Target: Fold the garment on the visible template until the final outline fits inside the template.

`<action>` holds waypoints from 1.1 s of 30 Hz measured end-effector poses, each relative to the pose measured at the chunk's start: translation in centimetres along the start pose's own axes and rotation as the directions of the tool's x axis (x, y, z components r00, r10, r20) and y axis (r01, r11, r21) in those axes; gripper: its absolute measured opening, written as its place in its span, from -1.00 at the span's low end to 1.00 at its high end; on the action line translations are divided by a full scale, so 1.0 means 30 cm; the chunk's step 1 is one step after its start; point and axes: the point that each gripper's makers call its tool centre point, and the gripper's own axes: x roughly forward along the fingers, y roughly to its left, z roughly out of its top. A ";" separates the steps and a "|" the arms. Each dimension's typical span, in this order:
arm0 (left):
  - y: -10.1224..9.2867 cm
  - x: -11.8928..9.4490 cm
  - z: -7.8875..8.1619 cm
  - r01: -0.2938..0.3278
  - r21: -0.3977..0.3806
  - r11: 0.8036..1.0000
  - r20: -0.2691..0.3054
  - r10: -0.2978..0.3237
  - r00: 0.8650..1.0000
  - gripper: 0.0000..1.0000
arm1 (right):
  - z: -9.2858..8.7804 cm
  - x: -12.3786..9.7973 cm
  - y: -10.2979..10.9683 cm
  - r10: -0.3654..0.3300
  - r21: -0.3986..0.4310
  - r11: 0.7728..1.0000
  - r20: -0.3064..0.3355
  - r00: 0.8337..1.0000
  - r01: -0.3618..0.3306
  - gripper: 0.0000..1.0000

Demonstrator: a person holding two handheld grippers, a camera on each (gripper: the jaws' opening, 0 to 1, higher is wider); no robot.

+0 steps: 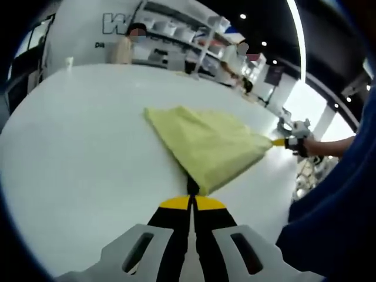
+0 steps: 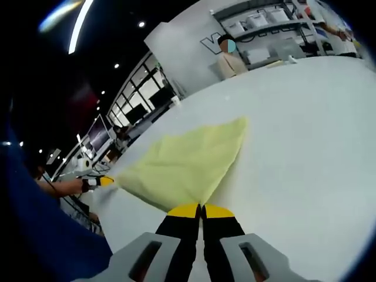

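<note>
A wide white round table (image 1: 76, 135) is carrying the work, spreading ahead of both grippers. On it a pale yellow cloth garment (image 1: 208, 144), already folded into a rough triangle, is lying flat ahead of the left gripper (image 1: 192, 189), with one corner reaching back to its tips. No template outline is discernible on the tabletop in either view.

The left gripper's yellow-tipped black jaws are standing pressed together, clamping the near corner of the garment. The right gripper (image 2: 201, 207) is likewise closed on another corner, directly at its tips.

Judgement: both corners are being held for a fold. To do it well, both corners should be travelling level and together, keeping the cloth taut, so the edges are meeting squarely without dragging the lower layer.

The left gripper view is showing the right gripper far off to its right at the garment's opposite corner. The right gripper view is showing the left gripper at its far left, and windows beyond.
</note>
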 end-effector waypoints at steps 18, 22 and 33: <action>-0.004 0.086 -0.036 -0.146 -0.062 0.987 -0.017 0.146 0.989 -0.91 | 0.011 -0.006 0.008 0.001 0.020 1.000 0.021 1.000 -0.001 -1.00; -0.001 0.073 -0.032 -0.142 0.018 0.990 -0.025 0.142 0.990 -0.98 | 0.014 -0.008 0.005 0.001 0.024 1.000 0.023 1.000 -0.001 -1.00; 0.005 0.046 -0.015 -0.003 0.225 0.974 -0.126 0.032 0.992 -0.99 | 0.030 -0.018 0.012 0.033 -0.005 0.999 0.009 0.999 -0.033 -1.00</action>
